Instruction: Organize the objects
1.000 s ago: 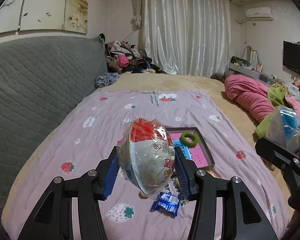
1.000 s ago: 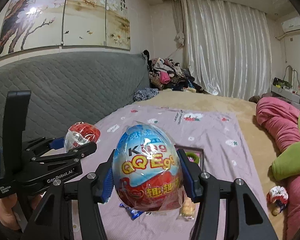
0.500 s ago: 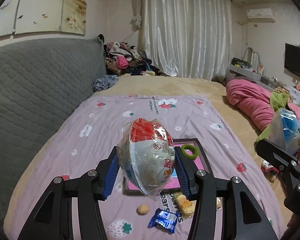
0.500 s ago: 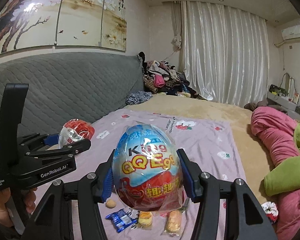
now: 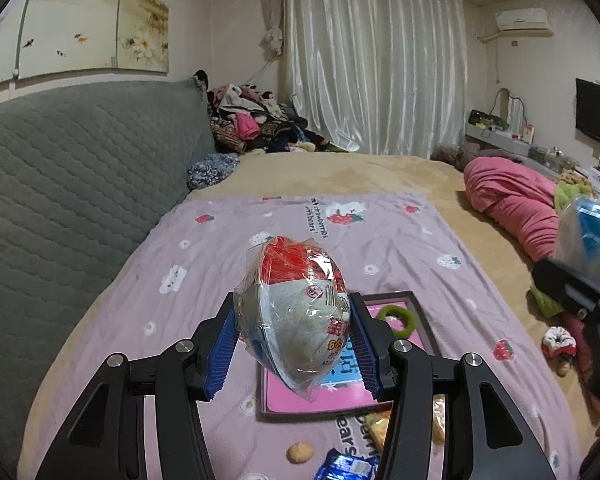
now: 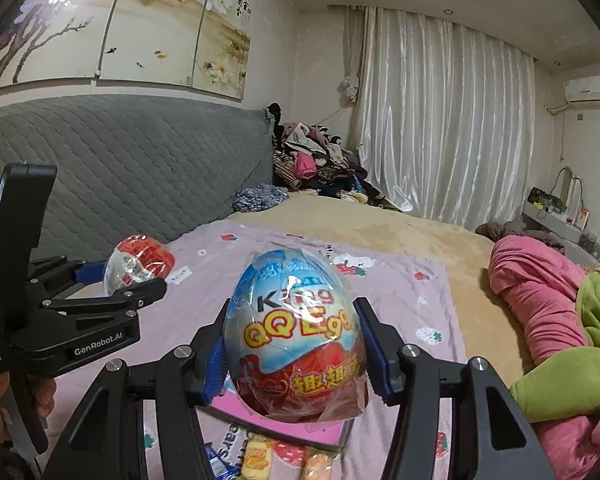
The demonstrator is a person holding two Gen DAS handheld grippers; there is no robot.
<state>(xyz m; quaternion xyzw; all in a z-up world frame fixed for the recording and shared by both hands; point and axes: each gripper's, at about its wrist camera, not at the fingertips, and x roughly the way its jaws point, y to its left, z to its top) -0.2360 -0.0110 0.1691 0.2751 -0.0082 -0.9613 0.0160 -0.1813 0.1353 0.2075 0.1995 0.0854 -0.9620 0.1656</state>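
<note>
Tray (image 5: 424,320) holds green ring (image 5: 396,317); left gripper (image 5: 294,344) clamps red-white egg (image 5: 296,312), right gripper (image 6: 296,352) blue egg (image 6: 296,332).

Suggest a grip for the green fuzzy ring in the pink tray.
Probably pinch the near band of the green fuzzy ring from above, one jaw through the hole. It lies flat by the far corner of the dark-rimmed pink tray, so the rim blocks a sideways approach.

The red egg (image 5: 296,308) hides much of the pink tray (image 5: 342,394)
</note>
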